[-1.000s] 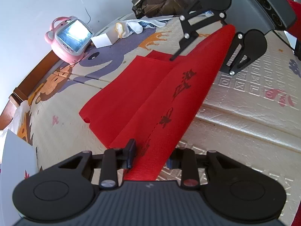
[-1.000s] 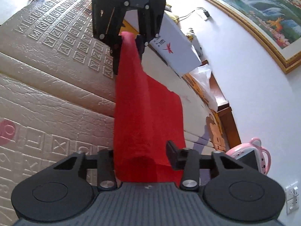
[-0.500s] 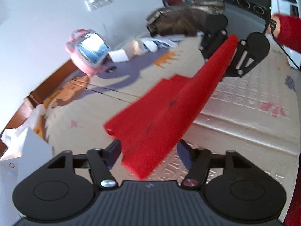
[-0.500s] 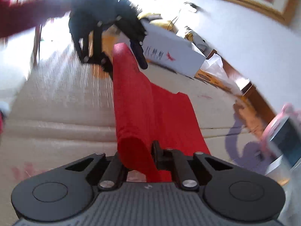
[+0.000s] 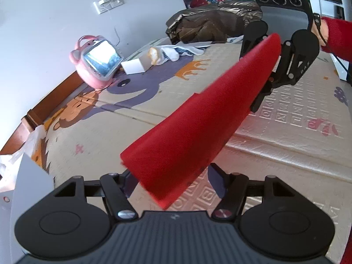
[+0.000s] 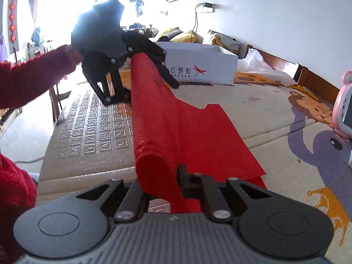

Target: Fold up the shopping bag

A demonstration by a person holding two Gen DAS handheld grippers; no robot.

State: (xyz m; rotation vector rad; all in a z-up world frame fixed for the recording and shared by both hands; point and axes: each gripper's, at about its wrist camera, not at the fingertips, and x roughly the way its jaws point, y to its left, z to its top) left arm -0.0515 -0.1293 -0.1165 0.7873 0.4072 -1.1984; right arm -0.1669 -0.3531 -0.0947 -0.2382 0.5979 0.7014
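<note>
Two tools face each other along one red shopping bag (image 6: 158, 118), which is lifted off a patterned play mat (image 6: 275, 118) as a long fold stretched between them, its loose lower half draping down to lie on the mat. Nearest in the right wrist view, the right tool (image 6: 164, 180) is clenched on the near end of the bag, where the fabric curls into a rounded loop pinched between its black fingers (image 6: 183, 176). From there the fold runs away to the left tool (image 6: 140, 81), whose jaws stand apart on either side of the far end of the fabric; a hand in a red sleeve (image 6: 26, 81) holds that tool. In the left wrist view the left tool (image 5: 169, 176) is released, its fingers (image 5: 216, 181) spread with the bag's end (image 5: 187, 136) hanging between them, and no pad can be seen pressing on the cloth. Beyond, the right tool (image 5: 267, 72) grips the far end. Farther back on the mat stand a white cardboard box (image 6: 198, 66) with red printing, a pink toy (image 5: 96, 63) with a screen, a small white box (image 5: 134, 66), crumpled cloth (image 5: 173, 52) and a dark jacket (image 5: 209, 26) near the white wall (image 5: 55, 11).
</note>
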